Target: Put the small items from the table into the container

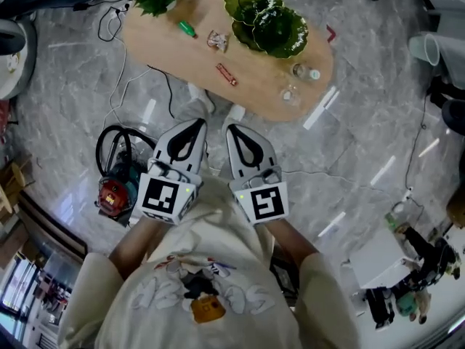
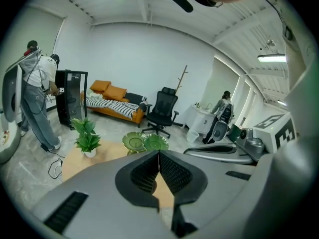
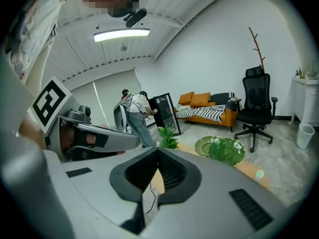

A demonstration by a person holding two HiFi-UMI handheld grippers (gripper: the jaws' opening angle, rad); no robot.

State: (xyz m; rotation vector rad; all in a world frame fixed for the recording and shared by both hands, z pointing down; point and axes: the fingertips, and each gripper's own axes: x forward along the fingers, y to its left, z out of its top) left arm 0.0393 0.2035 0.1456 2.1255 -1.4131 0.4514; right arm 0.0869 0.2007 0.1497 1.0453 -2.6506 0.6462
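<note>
- Head view: I hold my left tool (image 1: pixel 195 126) and right tool (image 1: pixel 234 129) side by side near my body, in the lower middle of the frame. Both aim at the table (image 1: pixel 261 86) in the upper middle and are well short of it, so I judge that no pick has begun.
- The small things lie loose on the table: a green pen-like thing (image 1: pixel 187 28), a wrapped sweet (image 1: pixel 217 41), a red bar (image 1: pixel 227 73) and little clear pieces (image 1: pixel 301 71) toward the right end.
- The green dishes (image 1: pixel 265 17) overlap at the table's upper right. I take them for the container, and I see nothing in them.
- Left gripper view: the left tool (image 2: pixel 159 156) is pressed together on nothing. The green dishes (image 2: pixel 144 142) show just above its tips, bare inside, with a potted plant (image 2: pixel 87 138) to their left.
- Right gripper view: the right tool (image 3: pixel 158 151) is also pressed together and empty. The green dishes (image 3: pixel 222 148) sit right of centre, with nothing in them that I can see. A small capped piece (image 3: pixel 259 174) lies lower right of them on the table.
</note>
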